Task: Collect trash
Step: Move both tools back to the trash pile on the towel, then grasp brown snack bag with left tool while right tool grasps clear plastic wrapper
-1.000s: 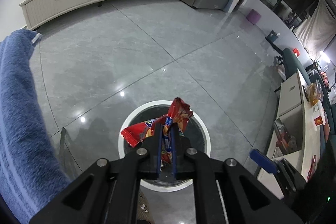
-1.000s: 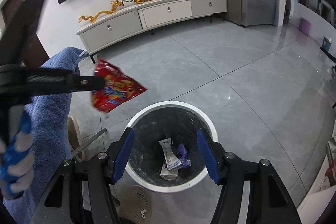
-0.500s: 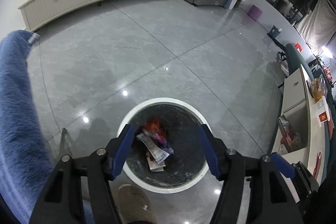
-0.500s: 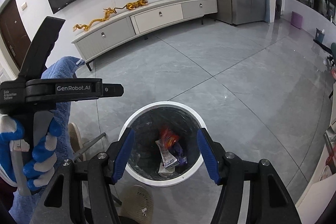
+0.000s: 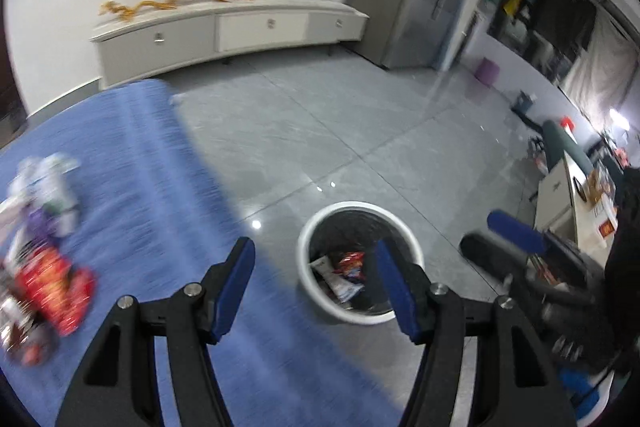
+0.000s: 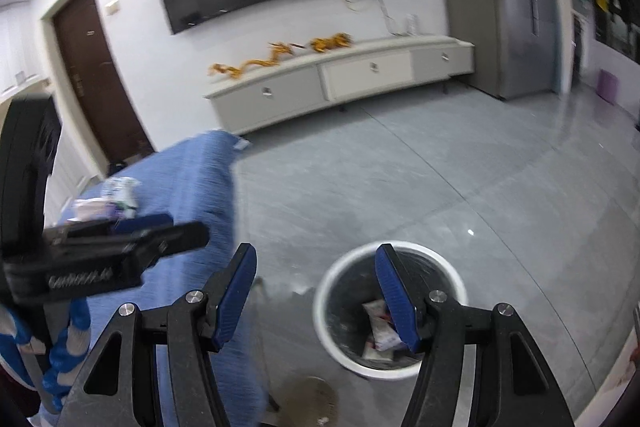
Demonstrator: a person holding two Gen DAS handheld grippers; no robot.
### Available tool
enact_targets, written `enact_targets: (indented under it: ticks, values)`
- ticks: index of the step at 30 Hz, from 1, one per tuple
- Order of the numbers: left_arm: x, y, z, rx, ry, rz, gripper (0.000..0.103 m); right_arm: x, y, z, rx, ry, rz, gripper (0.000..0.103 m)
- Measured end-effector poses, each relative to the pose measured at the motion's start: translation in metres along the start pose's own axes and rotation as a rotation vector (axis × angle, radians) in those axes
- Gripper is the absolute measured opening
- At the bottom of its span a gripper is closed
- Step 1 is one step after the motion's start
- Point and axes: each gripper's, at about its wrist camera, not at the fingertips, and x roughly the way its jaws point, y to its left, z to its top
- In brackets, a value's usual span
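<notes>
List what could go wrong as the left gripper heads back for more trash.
1. The wrappers on the blue cloth lie bunched together, so the open left gripper may pinch several, or the cloth itself.
2. The white bin stands on the floor close beside the cloth's edge; a swinging gripper might knock it.

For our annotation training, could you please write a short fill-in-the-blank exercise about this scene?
1. The bin stands on the ____.
2. The left gripper is open and holds ____.
3. Wrappers not yet collected lie on the ____ cloth.
4. The bin's rim is ____ in colour.

Missing words: floor; nothing; blue; white
</notes>
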Motion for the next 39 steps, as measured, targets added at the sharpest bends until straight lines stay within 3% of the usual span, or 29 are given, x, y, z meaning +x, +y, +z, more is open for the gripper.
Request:
enact_targets:
  ticks: [11, 17, 25, 30, 32, 35, 39]
  values:
    - [-0.108, 0.172, -0.069, -0.295, -0.083, 0.193, 0.061, 0.026, 0.117, 0.017, -0.152, 0.031, 0.185, 0.06]
    - [-0.124, 0.252, -0.1, -0.509, -0.089, 0.194, 0.06, 0.055, 0.168, 0.01, -0.207, 0.093, 0.262, 0.06]
    - [-0.102, 0.288, -0.1, -0.621, -0.067, 0.089, 0.056, 0.091, 0.201, 0.005, -0.258, 0.17, 0.296, 0.06]
    - [-0.088, 0.289, -0.093, -0.658, -0.058, 0.017, 0.032, 0.119, 0.211, 0.004, -0.282, 0.224, 0.296, 0.06]
    - [-0.087, 0.289, -0.093, -0.662, -0.062, 0.0, 0.028, 0.13, 0.214, 0.003, -0.283, 0.244, 0.296, 0.06]
    - [-0.089, 0.29, -0.093, -0.659, -0.081, -0.024, 0.011, 0.137, 0.218, -0.001, -0.265, 0.261, 0.344, 0.059]
    - [-0.101, 0.287, -0.095, -0.643, -0.111, -0.038, 0.005, 0.133, 0.224, -0.012, -0.26, 0.27, 0.409, 0.059]
